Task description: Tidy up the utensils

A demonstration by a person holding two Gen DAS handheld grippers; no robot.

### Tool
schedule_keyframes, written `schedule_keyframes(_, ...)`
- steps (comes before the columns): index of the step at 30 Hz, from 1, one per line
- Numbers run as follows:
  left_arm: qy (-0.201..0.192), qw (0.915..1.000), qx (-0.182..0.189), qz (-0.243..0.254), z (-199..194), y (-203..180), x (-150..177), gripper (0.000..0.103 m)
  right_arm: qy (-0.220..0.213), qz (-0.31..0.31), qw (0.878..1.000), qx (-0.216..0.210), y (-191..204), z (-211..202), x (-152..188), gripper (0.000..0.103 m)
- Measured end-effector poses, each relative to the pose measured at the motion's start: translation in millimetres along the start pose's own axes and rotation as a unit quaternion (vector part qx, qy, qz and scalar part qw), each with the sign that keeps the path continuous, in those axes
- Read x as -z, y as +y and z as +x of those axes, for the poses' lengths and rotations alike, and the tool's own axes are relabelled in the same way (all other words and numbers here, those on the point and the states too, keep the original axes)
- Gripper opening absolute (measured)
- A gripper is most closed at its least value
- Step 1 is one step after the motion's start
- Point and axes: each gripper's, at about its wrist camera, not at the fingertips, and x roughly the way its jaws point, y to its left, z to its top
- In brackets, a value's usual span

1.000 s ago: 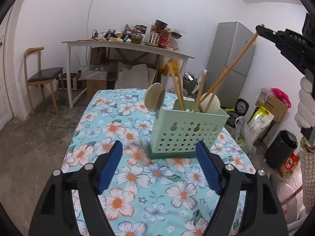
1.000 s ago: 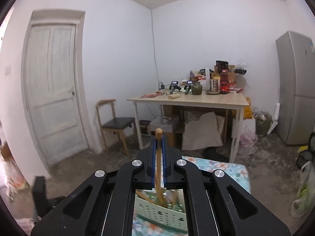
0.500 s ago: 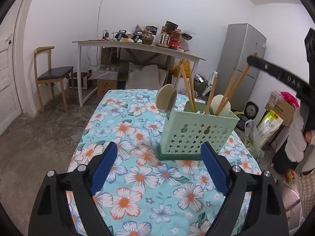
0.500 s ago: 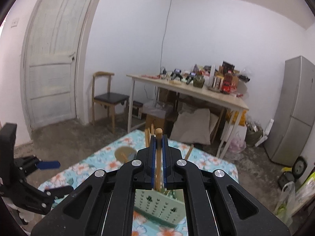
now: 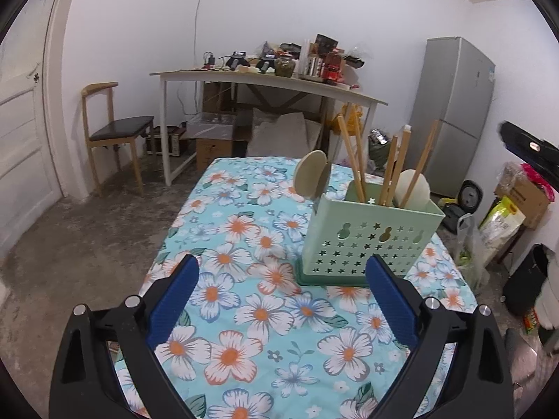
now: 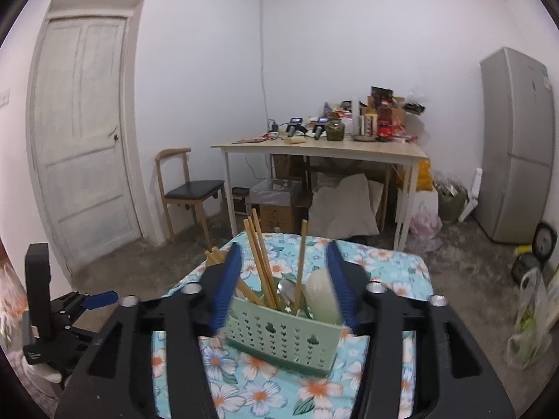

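Note:
A green perforated utensil holder (image 5: 370, 235) stands on the floral tablecloth (image 5: 244, 317). It holds several wooden chopsticks (image 5: 353, 160), a beige spoon (image 5: 311, 178) and a white spoon (image 5: 414, 190). My left gripper (image 5: 283, 296) is open and empty, low over the cloth in front of the holder. My right gripper (image 6: 283, 282) is open and empty above the holder (image 6: 283, 331), whose chopsticks (image 6: 263, 265) stand between its fingers. The right gripper also shows at the right edge of the left wrist view (image 5: 524, 153).
A wooden table (image 5: 269, 83) loaded with clutter stands behind, with boxes under it. A chair (image 5: 115, 132) stands at the left, a grey fridge (image 5: 450, 111) at the right. Bags and a black bin (image 5: 524, 279) crowd the floor to the right. A door (image 6: 84, 132) is on the left wall.
My right gripper opened and let go of the chopstick, which now stands in the holder. The left gripper drew back a little.

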Motion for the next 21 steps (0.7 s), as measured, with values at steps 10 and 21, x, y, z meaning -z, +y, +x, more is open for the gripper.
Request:
schedule_keyframes(10,0.027,0.9973,-0.065,0.019,8.5,-12.4,-8.3,0.095,0.068,0.043,0.996,0.039,-7.6,3.3,45.1,0.096)
schedule_keyframes(21,0.028,0.9948,-0.096,0.02,9.9,-23.6,-15.2,0.095,0.194,0.048,0.976,0.089,-9.6,31.5,96.6,0.095)
